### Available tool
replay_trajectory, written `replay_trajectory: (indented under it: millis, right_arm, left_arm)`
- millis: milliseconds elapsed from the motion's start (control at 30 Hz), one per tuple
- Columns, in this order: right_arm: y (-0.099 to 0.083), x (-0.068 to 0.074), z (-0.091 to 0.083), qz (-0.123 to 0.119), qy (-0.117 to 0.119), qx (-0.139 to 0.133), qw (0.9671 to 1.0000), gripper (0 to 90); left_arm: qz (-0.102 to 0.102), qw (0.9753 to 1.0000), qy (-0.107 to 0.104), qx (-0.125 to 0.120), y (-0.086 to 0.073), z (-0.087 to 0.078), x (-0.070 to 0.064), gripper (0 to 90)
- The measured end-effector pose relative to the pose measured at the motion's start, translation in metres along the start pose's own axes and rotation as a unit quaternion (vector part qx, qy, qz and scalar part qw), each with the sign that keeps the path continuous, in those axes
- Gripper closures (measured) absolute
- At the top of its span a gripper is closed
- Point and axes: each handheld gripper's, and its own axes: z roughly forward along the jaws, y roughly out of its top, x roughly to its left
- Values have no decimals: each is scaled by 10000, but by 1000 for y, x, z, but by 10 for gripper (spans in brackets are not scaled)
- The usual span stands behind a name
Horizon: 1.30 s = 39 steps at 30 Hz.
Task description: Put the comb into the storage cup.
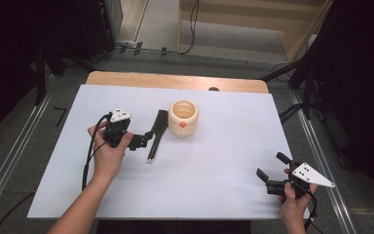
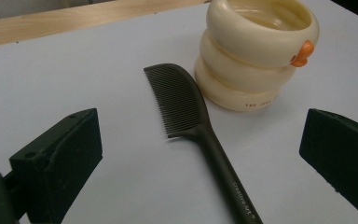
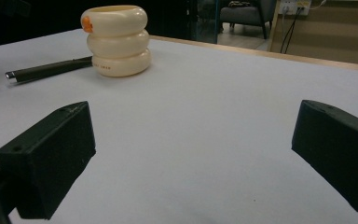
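The left gripper (image 1: pixel 143 141) is held by the left hand (image 1: pixel 108 156) at approx. 9 o'clock from the table's centre, jaws spread wide apart w/ nothing clamped. In the left gripper view the comb's handle is seen between the jaws, not touched by either. The black comb (image 1: pixel 157 134) is laid flat on the white table top (image 1: pixel 214 161), just at 3 o'clock of the gripper tips; its toothed end is pointed to 12 o'clock, handle to 6. A cream cup (image 1: pixel 183 118), made of stacked rings w/ an orange knob on its side, is stood upright just beside the comb's toothed end, at 3 o'clock of it. The right gripper (image 1: pixel 271 171) is held by the right hand (image 1: pixel 292 202) near the table's 5 o'clock edge, well apart from comb & cup, jaws also wide apart, nothing betw. them.
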Motion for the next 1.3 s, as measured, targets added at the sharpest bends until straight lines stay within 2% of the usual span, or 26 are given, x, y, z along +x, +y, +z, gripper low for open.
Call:
replay_trajectory:
  millis: [133,200,233,333,367,400,467,533,567,633,733,967,1133,1300]
  right_arm:
    - [0,0,0,-3,-2,10,10000,0]
    - [0,0,0,0,-15,8,10000,0]
    - [0,0,0,6,-12,17,10000,0]
    - [0,0,1,2,-26,33,10000,0]
    - [0,0,1,2,-26,33,10000,0]
    - [0,0,1,-7,-32,29,10000,0]
    - [0,0,1,-8,-31,29,10000,0]
    - [0,0,1,-7,-30,32,10000,0]
    - [0,0,1,6,-41,31,10000,0]
    - [0,0,1,4,-40,32,10000,0]
    - [0,0,1,9,-42,37,10000,0]
    - [0,0,2,1,-27,43,10000,0]
    - [0,0,2,-10,-93,43,9999,0]
    - [0,0,2,-6,-86,58,9999,0]
  left_arm:
    - [-5,9999,-18,140,2,5,-1,0]
    - [-29,9993,-91,360,3,11,-1,0]
    - [-29,9993,-91,360,3,11,-1,9]
    - [-84,9988,33,478,4,16,-2,82]
    - [-105,9986,31,512,4,17,-2,82]
    - [-102,9984,29,547,4,19,-2,135]
    - [-129,9979,80,628,4,21,-3,143]
    - [-138,9970,79,753,4,24,-4,152]
    - [-168,9964,107,821,5,26,-4,209]
    - [-181,9958,270,851,5,29,-6,238]
    - [-228,9947,365,938,6,32,-6,283]
    - [-134,9920,307,1217,6,40,-11,314]
    - [-191,9890,233,1450,6,46,-14,370]
    - [-216,9857,253,1651,9,52,-17,435]
